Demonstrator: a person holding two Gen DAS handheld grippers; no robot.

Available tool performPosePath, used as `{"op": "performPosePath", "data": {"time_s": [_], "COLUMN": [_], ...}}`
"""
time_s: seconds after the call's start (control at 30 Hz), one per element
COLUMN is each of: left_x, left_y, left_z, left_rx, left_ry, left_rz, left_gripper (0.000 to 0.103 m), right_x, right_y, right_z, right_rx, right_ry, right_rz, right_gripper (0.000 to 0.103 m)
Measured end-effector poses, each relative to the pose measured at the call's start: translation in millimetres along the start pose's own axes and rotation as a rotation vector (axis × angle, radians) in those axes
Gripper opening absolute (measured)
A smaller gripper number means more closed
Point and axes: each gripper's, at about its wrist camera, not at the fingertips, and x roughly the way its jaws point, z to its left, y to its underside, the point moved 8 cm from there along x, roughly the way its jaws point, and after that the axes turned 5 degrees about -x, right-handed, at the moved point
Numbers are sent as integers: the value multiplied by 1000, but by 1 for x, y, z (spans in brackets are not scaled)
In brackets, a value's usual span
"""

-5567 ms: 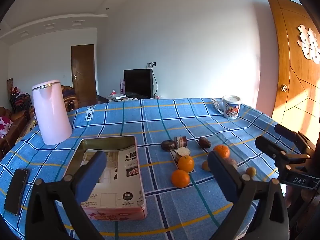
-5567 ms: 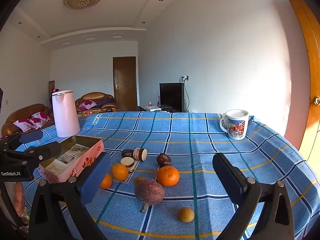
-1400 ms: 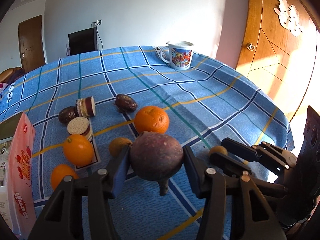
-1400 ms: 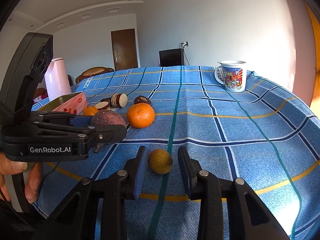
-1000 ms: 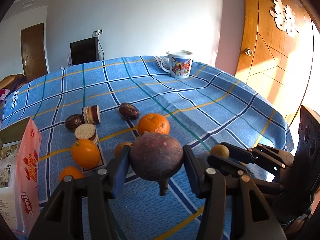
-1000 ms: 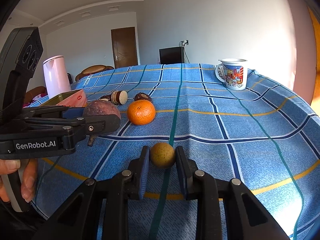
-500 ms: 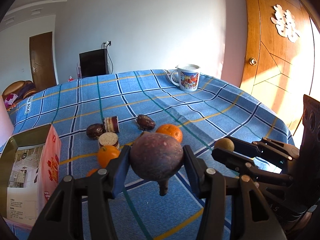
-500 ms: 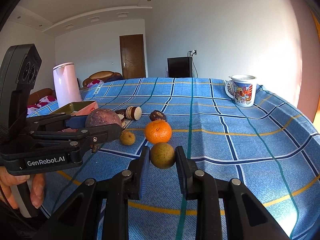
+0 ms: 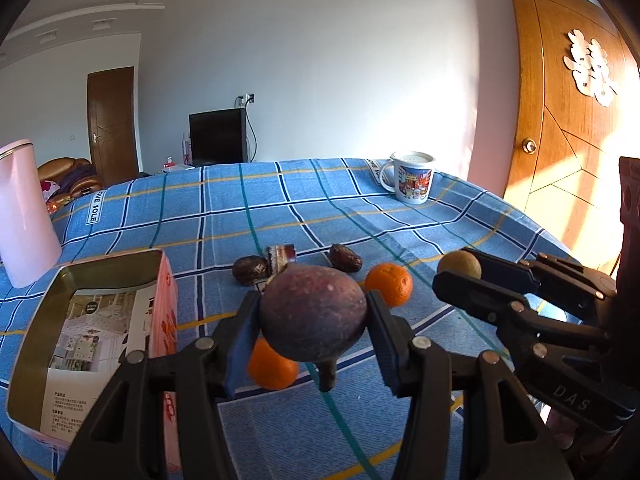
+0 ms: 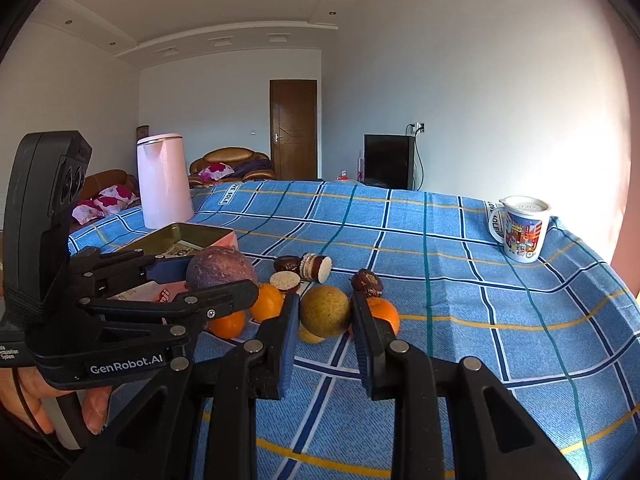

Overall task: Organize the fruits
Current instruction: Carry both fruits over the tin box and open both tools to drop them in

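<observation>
Lifted clear of the cloth since the earlier frame: purple fruit (image 9: 313, 312) clamped in left gripper (image 9: 312, 334), yellow-green fruit (image 10: 325, 311) clamped in right gripper (image 10: 325, 322), both frame-centre. Carrying step, probably. Next: swing toward open tin (image 9: 36, 320), lower left, and release.

1. Oranges: three – one (image 10: 267, 302), one (image 10: 228, 324), one (image 10: 385, 314).
2. Purple passion fruit (image 9: 313, 317): one.
3. Yellow-green round fruits: two – one (image 10: 325, 311) held, one (image 10: 310, 336) mostly hidden beneath it.
4. Dark chocolate-coated snacks: four – (image 10: 287, 264), (image 10: 316, 267), (image 10: 285, 281), (image 10: 367, 282).
5. Open tin box (image 9: 28, 344): one.
6. Printed mug (image 10: 520, 234): one.
7. Pink kettle (image 10: 164, 180): one.
8. Hand-held grippers: two – left (image 9: 313, 344), right (image 10: 325, 330).
</observation>
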Motion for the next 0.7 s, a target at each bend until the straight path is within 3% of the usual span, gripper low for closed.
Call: {"op": "performPosePath", "data": {"time_s": [0.7], "left_x": [-16], "left_y": [-8], "left_z": [71], "left_rx": [-85], "left_ry": [-116], "left_rz": [-41], "left_gripper": [54], "right_x": [24], "right_y": [-50], "right_z": [56], "right_rx": [-126], "right_ry": [-92], "right_rz": [-31], "right_gripper": [27]}}
